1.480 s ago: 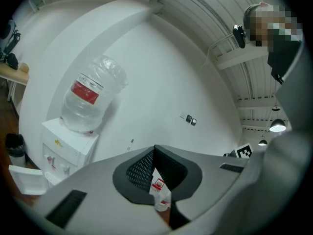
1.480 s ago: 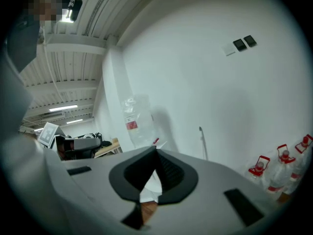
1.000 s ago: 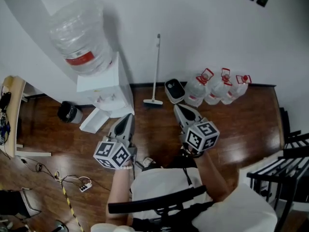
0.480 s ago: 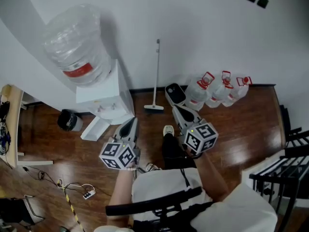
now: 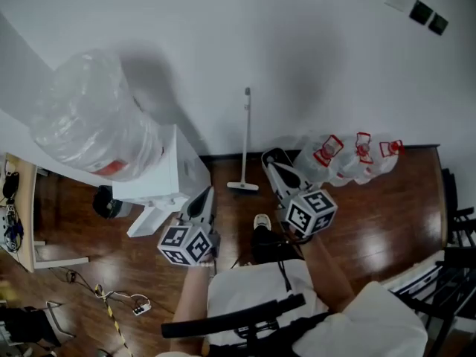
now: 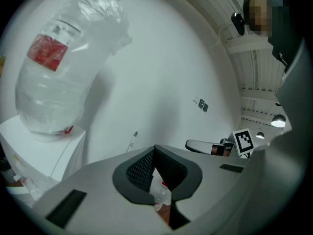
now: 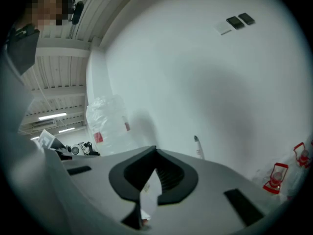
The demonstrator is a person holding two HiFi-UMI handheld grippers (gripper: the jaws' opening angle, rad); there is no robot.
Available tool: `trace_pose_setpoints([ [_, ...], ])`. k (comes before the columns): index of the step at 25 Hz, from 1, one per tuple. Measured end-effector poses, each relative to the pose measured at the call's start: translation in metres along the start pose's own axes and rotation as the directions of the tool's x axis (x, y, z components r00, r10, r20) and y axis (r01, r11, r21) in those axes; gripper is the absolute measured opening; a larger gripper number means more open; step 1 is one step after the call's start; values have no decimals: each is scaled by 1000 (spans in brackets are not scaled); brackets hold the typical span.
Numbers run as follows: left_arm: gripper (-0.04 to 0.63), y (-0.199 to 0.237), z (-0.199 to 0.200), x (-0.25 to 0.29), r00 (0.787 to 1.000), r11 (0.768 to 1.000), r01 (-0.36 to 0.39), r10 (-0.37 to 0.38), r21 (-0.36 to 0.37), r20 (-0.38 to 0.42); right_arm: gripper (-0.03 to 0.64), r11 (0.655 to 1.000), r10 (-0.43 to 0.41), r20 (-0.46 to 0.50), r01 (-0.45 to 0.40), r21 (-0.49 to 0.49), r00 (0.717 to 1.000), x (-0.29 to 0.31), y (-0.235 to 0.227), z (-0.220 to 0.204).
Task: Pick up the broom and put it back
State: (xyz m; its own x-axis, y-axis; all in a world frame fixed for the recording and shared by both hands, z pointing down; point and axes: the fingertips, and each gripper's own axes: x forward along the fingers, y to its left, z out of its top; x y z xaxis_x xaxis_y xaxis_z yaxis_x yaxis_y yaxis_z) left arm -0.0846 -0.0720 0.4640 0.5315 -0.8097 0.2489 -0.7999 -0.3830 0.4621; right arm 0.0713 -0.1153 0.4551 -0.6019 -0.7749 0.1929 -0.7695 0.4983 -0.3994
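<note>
The broom (image 5: 245, 141) leans upright against the white wall, its white head (image 5: 243, 187) on the wood floor. In the head view my left gripper (image 5: 204, 193) is shut and empty, a short way left of and nearer than the broom head. My right gripper (image 5: 272, 167), also shut and empty, is just right of the broom head. The left gripper view shows only the top of the broom's handle (image 6: 133, 140) above the shut left gripper (image 6: 154, 149). The right gripper view shows the broom's handle tip (image 7: 197, 147) right of the shut right gripper (image 7: 155, 151).
A water dispenser (image 5: 167, 173) with a big bottle (image 5: 93, 125) stands left of the broom. A dark dustpan-like container (image 5: 279, 157) and clear jugs with red caps (image 5: 342, 158) line the wall to the right. Black chairs (image 5: 454, 266) stand far right, a cable and power strip (image 5: 137, 307) lie lower left.
Both grippers and the view have moved forward toward the wall and the broom. The person's foot has stepped forward. Both grippers stay shut.
</note>
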Motion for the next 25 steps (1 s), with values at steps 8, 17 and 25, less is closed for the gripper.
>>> trace_pose_setpoints([
  [8, -5, 19, 15, 97, 998, 998, -55, 55, 4, -32, 23, 999, 30, -36, -29, 40, 999, 69, -81, 17],
  [17, -4, 79, -16, 158, 988, 994, -105, 99, -42, -122, 200, 996, -80, -184, 87, 32, 980, 166, -153, -49],
  [25, -5, 128, -62, 192, 971, 990, -118, 99, -77, -219, 281, 980, -182, -342, 197, 9, 922, 240, -212, -167],
])
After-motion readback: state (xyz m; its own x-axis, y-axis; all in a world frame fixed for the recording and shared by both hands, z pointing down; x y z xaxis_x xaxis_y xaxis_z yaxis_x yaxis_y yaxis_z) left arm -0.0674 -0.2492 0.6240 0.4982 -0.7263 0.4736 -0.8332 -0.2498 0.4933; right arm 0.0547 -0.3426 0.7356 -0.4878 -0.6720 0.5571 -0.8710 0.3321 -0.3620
